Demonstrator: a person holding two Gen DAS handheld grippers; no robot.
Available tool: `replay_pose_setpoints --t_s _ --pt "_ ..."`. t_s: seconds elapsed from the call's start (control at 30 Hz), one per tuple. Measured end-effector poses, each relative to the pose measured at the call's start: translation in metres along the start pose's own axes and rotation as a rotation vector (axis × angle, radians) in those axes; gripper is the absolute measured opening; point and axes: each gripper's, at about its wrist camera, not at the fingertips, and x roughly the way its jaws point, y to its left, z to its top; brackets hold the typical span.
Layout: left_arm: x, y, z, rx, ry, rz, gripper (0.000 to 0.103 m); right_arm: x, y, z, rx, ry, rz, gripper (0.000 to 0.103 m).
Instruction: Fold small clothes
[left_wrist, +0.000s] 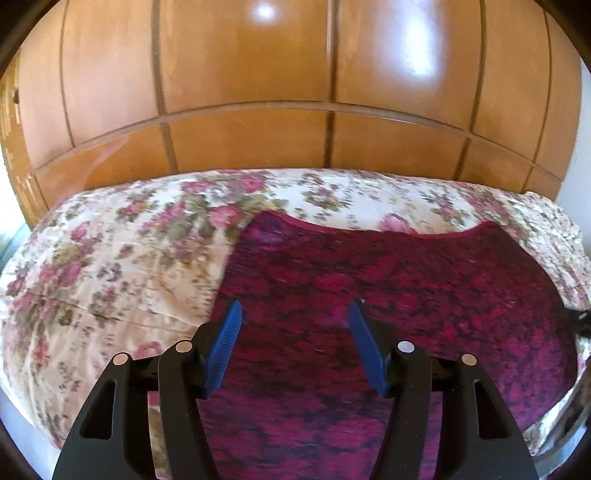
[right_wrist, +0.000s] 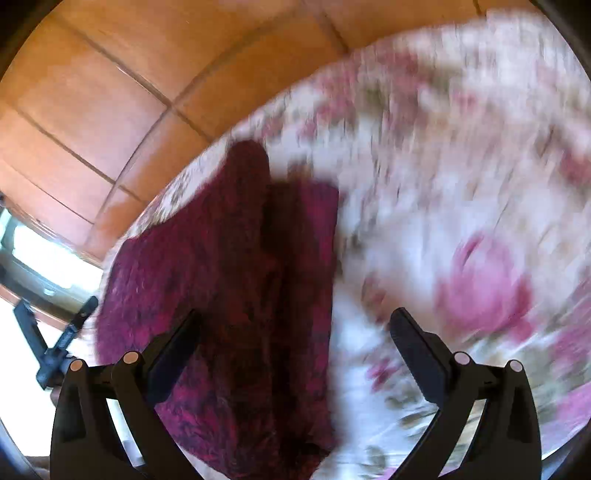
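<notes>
A dark red and magenta knitted garment lies flat on the flowered bedspread. My left gripper is open, blue pads apart, and hangs just above the garment's near left part, holding nothing. In the right wrist view the same garment lies to the left, with a folded ridge down its middle. My right gripper is open and empty over the garment's right edge, where it meets the bedspread. The right view is blurred by motion.
A glossy wooden wardrobe with panel doors stands behind the bed. The left gripper's body shows at the left edge of the right wrist view, beyond the garment. A bright window area lies at far left.
</notes>
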Motion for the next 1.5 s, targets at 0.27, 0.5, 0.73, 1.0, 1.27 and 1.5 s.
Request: replay_pose_setpoints --t_s 0.27,0.5,0.73,1.0,1.27,1.5 --pt "0.007 0.010 0.005 0.005 0.002 0.031 0.059 0.025 0.077 0.045 -0.244 0.037 -0.041 0.101" --pt "0.056 0.026 0.004 -0.052 0.132 0.025 0.059 0.115 0.095 0.068 -0.344 0.202 -0.220 0.101" --pt "0.072 0.057 -0.001 -0.232 0.191 -0.107 0.068 0.126 0.043 0.087 -0.119 0.205 -0.116 0.101" --pt "0.015 0.045 -0.006 -0.124 0.036 -0.050 0.068 0.049 -0.011 0.053 0.013 0.094 0.030 0.101" --pt "-0.019 0.006 -0.021 -0.048 0.006 -0.108 0.068 0.035 -0.044 -0.017 0.198 0.081 0.309 0.101" --pt "-0.017 -0.033 -0.022 0.052 0.017 -0.121 0.068 0.029 -0.033 -0.034 0.172 0.128 0.356 0.101"
